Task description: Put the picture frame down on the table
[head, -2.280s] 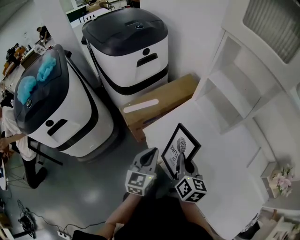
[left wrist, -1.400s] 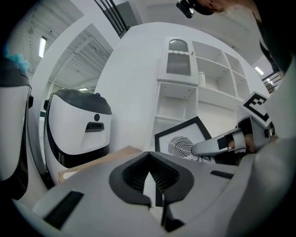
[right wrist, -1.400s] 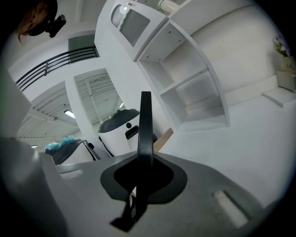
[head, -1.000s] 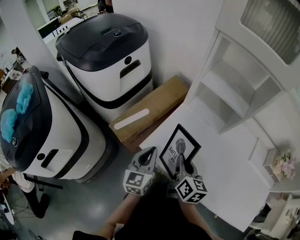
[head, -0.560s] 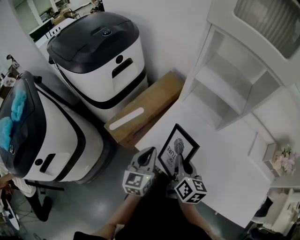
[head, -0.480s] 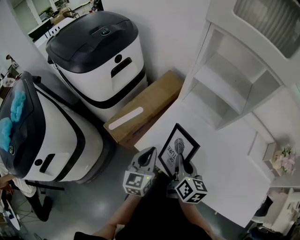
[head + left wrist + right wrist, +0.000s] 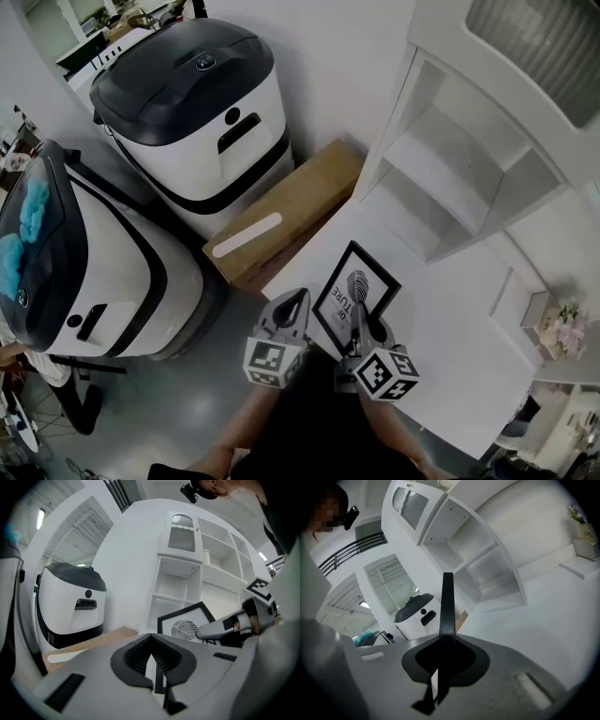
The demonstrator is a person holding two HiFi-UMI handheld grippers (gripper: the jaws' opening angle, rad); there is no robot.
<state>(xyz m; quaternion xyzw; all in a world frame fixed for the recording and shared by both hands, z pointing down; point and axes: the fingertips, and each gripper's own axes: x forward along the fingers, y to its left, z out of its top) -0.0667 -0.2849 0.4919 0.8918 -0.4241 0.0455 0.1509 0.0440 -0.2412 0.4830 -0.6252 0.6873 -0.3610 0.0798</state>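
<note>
My right claw (image 7: 362, 326) is clamped on the lower edge of the frame (image 7: 357, 292). The frame stands tilted over the tabletop's (image 7: 450, 347) near left corner, and I can't tell whether it touches. My left claw (image 7: 296, 302) hangs just beside it, on the corner side, jaws together on nothing.

To do this well, I'd carry the frame further in from the corner and lean it back until it lies flat. I'd part the jaws only once the tabletop bears it, or it could slide off the edge.

A box (image 7: 281, 223) lies on the floor against the left edge, with two white machines (image 7: 202, 103) beyond. A shelf (image 7: 450, 178) stands along the far edge and flowers (image 7: 565, 330) sit by the right edge. As I judge it, neither is in my way.
</note>
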